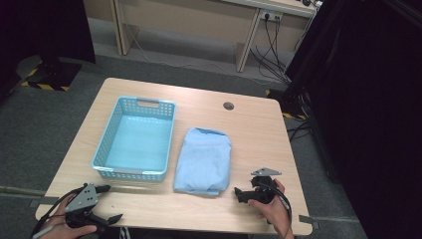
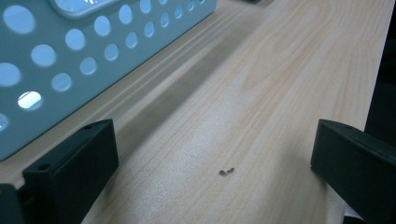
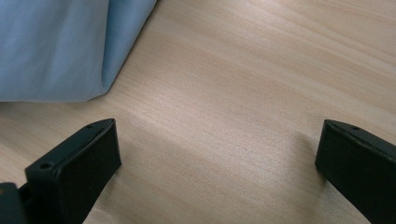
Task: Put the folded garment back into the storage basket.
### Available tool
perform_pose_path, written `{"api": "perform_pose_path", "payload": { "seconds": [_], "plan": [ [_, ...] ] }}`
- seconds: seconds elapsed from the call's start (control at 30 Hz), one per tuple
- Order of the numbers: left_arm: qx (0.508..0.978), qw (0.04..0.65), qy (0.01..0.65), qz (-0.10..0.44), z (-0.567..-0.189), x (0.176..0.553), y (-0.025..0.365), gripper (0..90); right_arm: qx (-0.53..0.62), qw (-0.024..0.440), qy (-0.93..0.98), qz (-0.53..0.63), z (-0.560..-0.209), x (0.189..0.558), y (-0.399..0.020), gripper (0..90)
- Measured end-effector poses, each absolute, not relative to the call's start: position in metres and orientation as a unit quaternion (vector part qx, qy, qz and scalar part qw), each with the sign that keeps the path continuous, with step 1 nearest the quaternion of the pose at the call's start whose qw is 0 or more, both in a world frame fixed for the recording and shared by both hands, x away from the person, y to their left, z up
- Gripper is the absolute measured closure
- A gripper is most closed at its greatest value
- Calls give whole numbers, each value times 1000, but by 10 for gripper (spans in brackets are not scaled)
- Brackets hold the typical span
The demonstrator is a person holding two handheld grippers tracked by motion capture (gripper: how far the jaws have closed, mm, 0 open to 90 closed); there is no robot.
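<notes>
Both grippers, left (image 1: 107, 203) and right (image 1: 245, 194), rest wide apart and empty at the table (image 1: 249, 129) near edge, cloth (image 1: 204, 162) folded beside the basket (image 1: 102, 152), so a one-sided grab could unfold it.

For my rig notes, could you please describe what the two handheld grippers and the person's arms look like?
Both are black two-jaw tools. The left gripper carries a grey three-cornered plate on top and trails a dark cable; its blocky black jaws show small screw holes. The right gripper has the same grey plate and a black cable looping over the hand. No sleeves are visible.
</notes>
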State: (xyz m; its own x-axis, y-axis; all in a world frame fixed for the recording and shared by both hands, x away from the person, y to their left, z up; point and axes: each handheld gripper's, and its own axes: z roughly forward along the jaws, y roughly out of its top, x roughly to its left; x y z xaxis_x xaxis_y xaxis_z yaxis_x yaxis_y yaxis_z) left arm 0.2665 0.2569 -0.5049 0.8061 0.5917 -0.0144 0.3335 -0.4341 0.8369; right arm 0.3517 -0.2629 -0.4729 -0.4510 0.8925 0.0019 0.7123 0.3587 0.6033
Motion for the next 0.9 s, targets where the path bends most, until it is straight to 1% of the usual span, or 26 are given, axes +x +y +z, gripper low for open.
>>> {"api": "perform_pose_path", "payload": {
  "seconds": [0.67, 0.9],
  "plan": [
    [835, 454, 277, 142, -505, 267, 257, 1, 496, 167, 806, 275, -473, 352, -263, 5],
    [835, 454, 277, 142, -505, 267, 257, 1, 502, 164, 802, 280, -472, 353, -265, 22]
  ]
}}
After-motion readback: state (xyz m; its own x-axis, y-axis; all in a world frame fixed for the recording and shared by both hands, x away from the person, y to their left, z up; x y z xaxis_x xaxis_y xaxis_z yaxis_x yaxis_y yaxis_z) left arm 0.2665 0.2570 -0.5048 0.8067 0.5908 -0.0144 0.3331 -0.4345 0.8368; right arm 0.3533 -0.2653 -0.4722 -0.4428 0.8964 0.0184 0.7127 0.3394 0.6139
